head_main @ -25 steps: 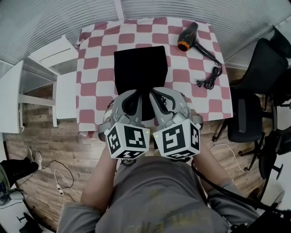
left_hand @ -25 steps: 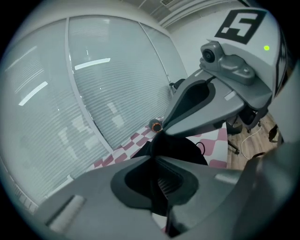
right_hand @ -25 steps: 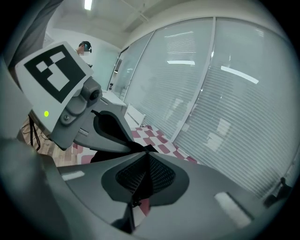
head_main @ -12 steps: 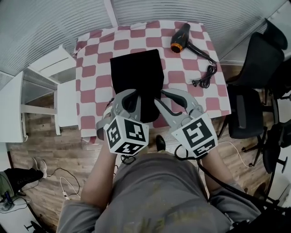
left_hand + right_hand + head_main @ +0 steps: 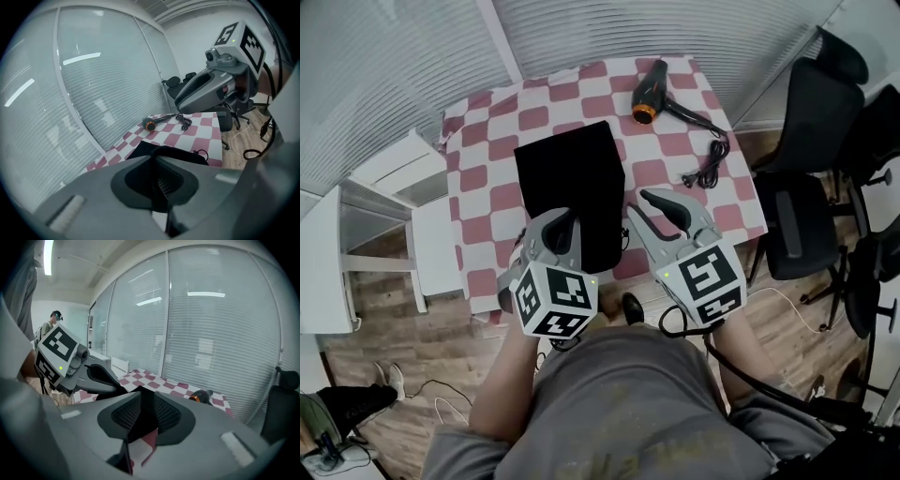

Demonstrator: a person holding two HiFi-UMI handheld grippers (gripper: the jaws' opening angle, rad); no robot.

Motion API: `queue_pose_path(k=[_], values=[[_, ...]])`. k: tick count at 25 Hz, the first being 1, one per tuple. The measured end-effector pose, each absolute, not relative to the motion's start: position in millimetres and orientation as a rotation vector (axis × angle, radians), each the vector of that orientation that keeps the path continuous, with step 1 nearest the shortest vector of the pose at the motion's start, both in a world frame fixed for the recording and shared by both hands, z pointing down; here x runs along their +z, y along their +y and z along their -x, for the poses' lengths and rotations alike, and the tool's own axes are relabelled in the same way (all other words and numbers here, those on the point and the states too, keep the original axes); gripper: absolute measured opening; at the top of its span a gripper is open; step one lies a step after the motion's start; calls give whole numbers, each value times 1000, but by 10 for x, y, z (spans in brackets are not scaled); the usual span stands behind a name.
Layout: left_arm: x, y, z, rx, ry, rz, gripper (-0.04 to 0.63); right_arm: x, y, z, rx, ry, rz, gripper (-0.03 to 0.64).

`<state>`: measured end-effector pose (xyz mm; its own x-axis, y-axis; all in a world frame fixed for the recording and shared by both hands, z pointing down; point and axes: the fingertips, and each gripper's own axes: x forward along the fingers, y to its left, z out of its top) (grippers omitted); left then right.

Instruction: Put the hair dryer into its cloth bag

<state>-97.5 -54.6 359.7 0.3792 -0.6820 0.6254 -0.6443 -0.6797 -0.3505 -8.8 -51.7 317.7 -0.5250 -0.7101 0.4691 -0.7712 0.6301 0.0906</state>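
Dryer (image 5: 649, 92) untouched, upper right of centre, well apart from flat bag (image 5: 572, 178). Left gripper (image 5: 566, 219) pinches bag's near edge. Right gripper (image 5: 638, 202) jaws just opened, empty. Opening bag and inserting dryer still left.

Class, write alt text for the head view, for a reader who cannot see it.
Seen from above, a person's left claw grips the near edge of a black cloth bag lying on a red-and-white checked tablecloth; the right claw, jaws just opened then easing in slightly, holds nothing. A black hair dryer lies at the far edge.
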Motion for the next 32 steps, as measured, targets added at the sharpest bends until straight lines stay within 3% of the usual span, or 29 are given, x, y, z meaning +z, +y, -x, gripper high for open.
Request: queue_pose_path(k=[8, 23, 32], values=[[3567, -616, 988, -1153, 1160, 2625, 11, 3150, -671, 34, 177, -2307, -1286, 115], [3535, -786, 961, -1010, 1205, 2723, 11, 3367, -1309, -733, 213, -2237, -1317, 127], [3420, -1054, 832, -904, 1184, 2653, 11, 3859, -2200, -1217, 200, -2188, -1138, 197]])
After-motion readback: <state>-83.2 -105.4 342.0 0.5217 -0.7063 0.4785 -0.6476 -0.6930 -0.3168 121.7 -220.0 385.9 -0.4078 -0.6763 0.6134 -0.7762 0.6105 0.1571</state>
